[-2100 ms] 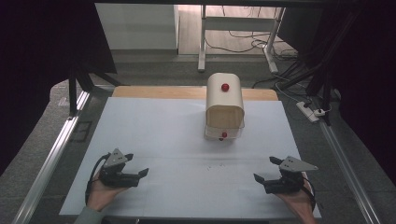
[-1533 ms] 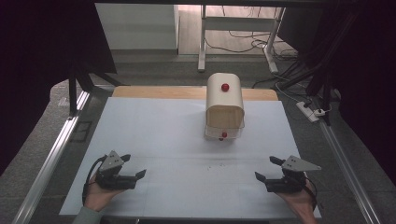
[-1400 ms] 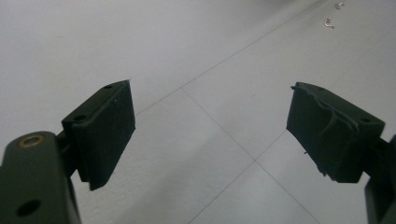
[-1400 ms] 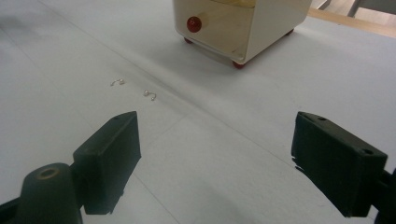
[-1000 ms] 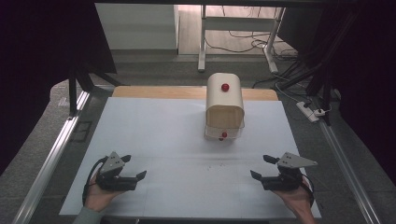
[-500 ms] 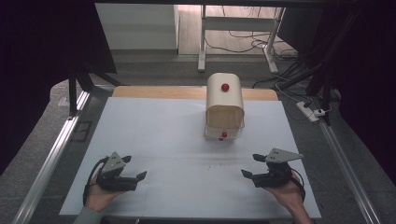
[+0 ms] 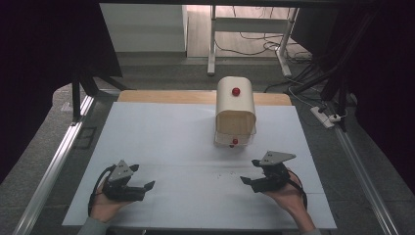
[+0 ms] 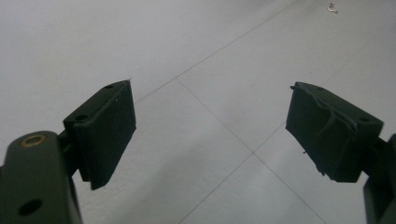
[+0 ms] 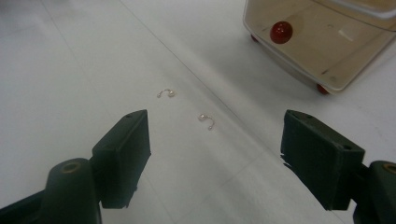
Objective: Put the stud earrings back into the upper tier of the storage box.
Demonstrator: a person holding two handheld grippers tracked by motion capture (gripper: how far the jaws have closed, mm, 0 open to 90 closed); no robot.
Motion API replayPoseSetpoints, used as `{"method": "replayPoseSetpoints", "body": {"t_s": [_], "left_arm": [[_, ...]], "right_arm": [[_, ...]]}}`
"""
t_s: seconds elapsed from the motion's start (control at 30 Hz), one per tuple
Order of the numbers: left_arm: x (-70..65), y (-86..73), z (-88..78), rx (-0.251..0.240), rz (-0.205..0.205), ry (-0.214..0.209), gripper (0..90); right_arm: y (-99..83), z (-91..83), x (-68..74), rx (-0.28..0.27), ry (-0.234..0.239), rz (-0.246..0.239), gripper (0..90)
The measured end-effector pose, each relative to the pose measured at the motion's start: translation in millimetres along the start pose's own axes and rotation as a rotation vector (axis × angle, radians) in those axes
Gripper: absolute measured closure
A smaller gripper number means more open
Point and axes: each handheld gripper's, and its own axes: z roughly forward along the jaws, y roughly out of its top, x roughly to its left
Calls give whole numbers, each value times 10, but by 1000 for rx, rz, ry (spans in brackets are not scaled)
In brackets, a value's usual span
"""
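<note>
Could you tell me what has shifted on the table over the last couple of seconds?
The right tool has slid inward, toward the table's middle, and slightly forward, toward the two small earrings; its jaws stay open and empty. The left tool has barely moved, drifting slightly toward the person, also open. The cream box with red knobs has not moved.

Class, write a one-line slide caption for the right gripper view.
Open right gripper above the white table, facing two small pearl earrings and a cream box with a red knob.
</note>
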Motion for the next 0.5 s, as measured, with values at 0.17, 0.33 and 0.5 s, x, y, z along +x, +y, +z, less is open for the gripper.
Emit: {"method": "replayPoseSetpoints", "body": {"t_s": [0.17, 0.33, 0.5], "left_arm": [[-1, -2, 7, 5, -2, 2, 158], [-4, -2, 8, 6, 1, 2, 158], [-9, -1, 12, 7, 3, 0, 158]], "right_arm": [[55, 115, 4, 18, 4, 0, 259], [119, 225, 24, 41, 10, -9, 281], [170, 339, 36, 61, 13, -12, 299]]}}
